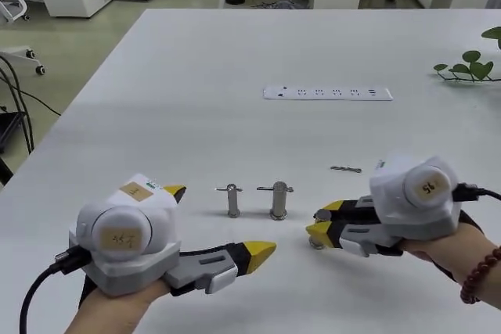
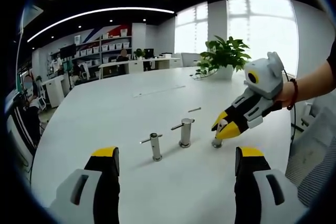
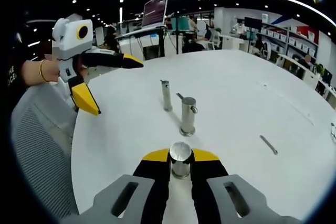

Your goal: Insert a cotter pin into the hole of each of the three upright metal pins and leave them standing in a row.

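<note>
clamping the jaws of our right gripper on a short upright silver metal pin, we held the left gripper with jaws apart, two similar pins ahead of them.

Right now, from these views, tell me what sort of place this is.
Most likely an open-plan office or lab: a long white table with a power strip on it, a monitor beyond it, and a potted plant.

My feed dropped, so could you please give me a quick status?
Left gripper open. Right gripper shut on third pin. Other two pins cottered. Loose cotter pin lies beyond it.
</note>
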Demonstrator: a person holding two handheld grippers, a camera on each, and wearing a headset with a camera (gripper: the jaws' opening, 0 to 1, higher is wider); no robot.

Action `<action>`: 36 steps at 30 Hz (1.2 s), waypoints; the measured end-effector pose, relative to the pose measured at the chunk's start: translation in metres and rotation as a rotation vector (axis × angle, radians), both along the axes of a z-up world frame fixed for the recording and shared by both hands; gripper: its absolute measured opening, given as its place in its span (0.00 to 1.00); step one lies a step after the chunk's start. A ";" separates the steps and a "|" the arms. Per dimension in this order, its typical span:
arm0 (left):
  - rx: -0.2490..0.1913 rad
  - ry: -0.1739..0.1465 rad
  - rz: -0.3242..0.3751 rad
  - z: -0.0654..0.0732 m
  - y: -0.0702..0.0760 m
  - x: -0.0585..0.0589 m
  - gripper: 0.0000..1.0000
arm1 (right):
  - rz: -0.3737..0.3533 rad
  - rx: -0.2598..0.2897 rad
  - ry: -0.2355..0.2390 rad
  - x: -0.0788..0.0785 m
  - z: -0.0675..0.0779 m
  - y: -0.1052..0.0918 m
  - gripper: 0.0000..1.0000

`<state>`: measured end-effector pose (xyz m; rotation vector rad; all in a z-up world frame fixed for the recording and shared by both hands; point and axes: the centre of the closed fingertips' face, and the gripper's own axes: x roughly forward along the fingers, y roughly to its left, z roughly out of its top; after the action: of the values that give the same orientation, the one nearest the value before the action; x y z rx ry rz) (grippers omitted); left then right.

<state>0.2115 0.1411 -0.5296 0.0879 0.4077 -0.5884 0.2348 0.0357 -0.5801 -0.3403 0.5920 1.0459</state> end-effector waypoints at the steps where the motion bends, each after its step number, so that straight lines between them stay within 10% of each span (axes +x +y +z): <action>1: 0.001 0.002 0.000 0.000 0.000 0.000 0.91 | 0.002 -0.001 0.004 0.000 0.000 0.000 0.09; 36: -0.006 0.005 0.002 -0.001 0.000 0.001 0.91 | -0.046 0.027 0.053 0.010 0.018 -0.046 0.40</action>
<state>0.2123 0.1408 -0.5310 0.0804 0.4107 -0.5878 0.2447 -0.0107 -0.5622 -0.2753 0.6300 1.0203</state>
